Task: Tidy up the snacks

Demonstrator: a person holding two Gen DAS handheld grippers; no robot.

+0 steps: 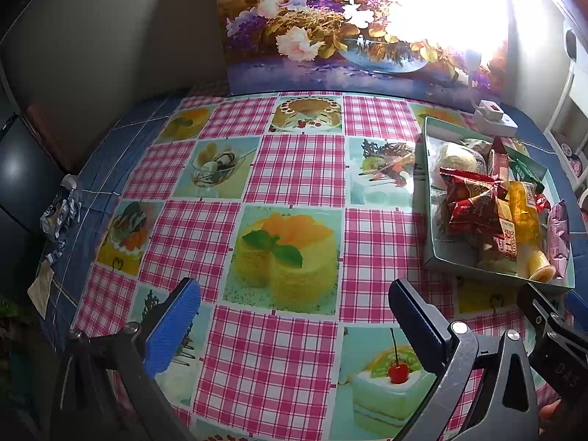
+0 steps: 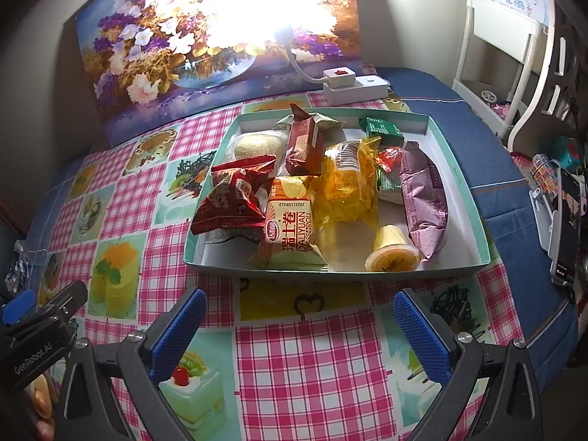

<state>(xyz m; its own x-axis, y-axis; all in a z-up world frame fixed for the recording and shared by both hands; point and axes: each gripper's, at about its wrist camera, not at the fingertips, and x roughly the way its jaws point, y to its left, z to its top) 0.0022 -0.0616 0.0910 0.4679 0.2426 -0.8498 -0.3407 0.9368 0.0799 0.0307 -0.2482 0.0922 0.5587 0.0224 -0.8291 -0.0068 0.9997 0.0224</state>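
Surface: pink-and-white checked oilcloth tablecloth (image 2: pixel 312 367) printed with cake and dessert squares, spread over a blue-covered table.
Backdrop: large painted canvas of flowers in a glass bowl (image 2: pixel 176 47) leaning on the wall, washed out by glare at its top right.
Landmark: shallow teal-rimmed white cardboard tray (image 2: pixel 459 183), sitting on the tablecloth in front of the painting.
Inside the tray: a red crinkled foil packet (image 2: pixel 231 202) at the near left, touching a cream-and-orange Swiss roll wrapper (image 2: pixel 290 228); beside that a clear yellow cellophane pack (image 2: pixel 349 187); a small yellow jelly cup (image 2: pixel 393 253) lying on its side at the near edge; a long purple wrapped bun (image 2: pixel 422 198) along the right wall.
Further back in the tray: a pale round wrapped cake (image 2: pixel 257 145), a brown upright biscuit packet (image 2: pixel 303 143) and a small green box (image 2: pixel 382 130).
Behind the tray: a white power strip with a red switch (image 2: pixel 352 81), just beyond the far rim.
Left gripper (image 1: pixel 294 327): hovering over bare tablecloth to the tray's left, blue-padded jaws spread wide, nothing between them.
Right gripper (image 2: pixel 299 327): poised just before the tray's near wall, jaws spread wide and holding nothing.
Far left of the tray: a crumpled blue-and-white wrapper (image 1: pixel 60 213) at the table edge.
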